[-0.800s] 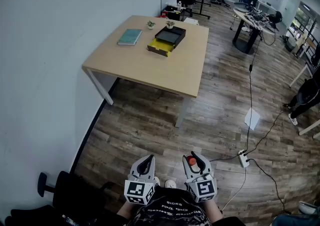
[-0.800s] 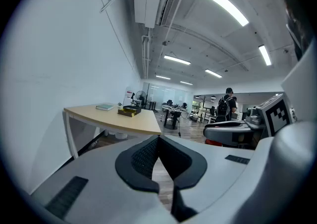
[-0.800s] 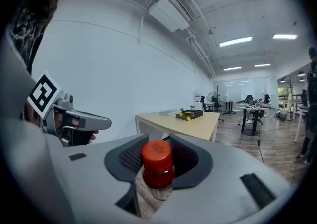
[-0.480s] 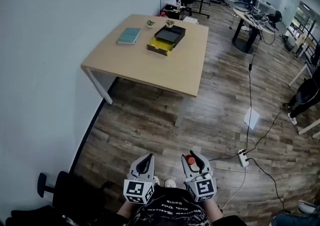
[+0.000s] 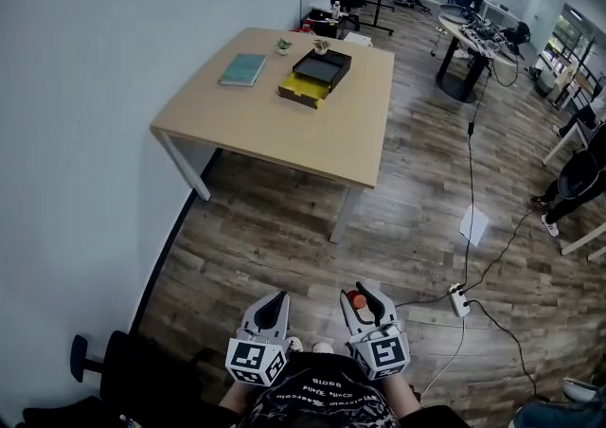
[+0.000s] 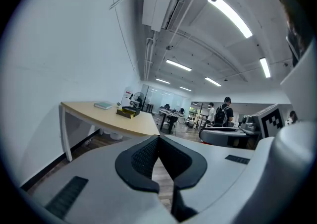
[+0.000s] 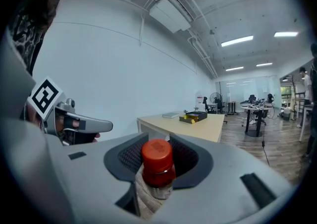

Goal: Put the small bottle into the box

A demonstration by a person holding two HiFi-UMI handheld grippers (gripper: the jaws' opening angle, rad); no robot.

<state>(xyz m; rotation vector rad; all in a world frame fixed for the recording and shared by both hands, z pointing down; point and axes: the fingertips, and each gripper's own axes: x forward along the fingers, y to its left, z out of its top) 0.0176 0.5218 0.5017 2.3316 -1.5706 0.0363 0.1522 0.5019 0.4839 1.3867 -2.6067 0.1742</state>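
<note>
A white wall (image 5: 95, 85) runs down the left, with a black chair (image 5: 114, 369) at 7 o'clock. The left gripper (image 5: 276, 302) hangs low at 6 o'clock, its jaws pressed together on nothing. Open wood floor (image 5: 284, 237) lies between it and the bench (image 5: 275, 128) at 12 o'clock, whose left edge is close to the wall. On the bench's far half lie a book (image 5: 245, 69) and, at the book's 3 o'clock, the box (image 5: 318, 74), its yellow part facing the near edge. The right gripper (image 5: 361, 297) pinches the bottle (image 7: 157, 168), red cap up. At 3 o'clock a cable (image 5: 471, 189) crosses the floor to a power strip (image 5: 460, 299), and a person (image 5: 579, 185) stands at the right edge
</note>
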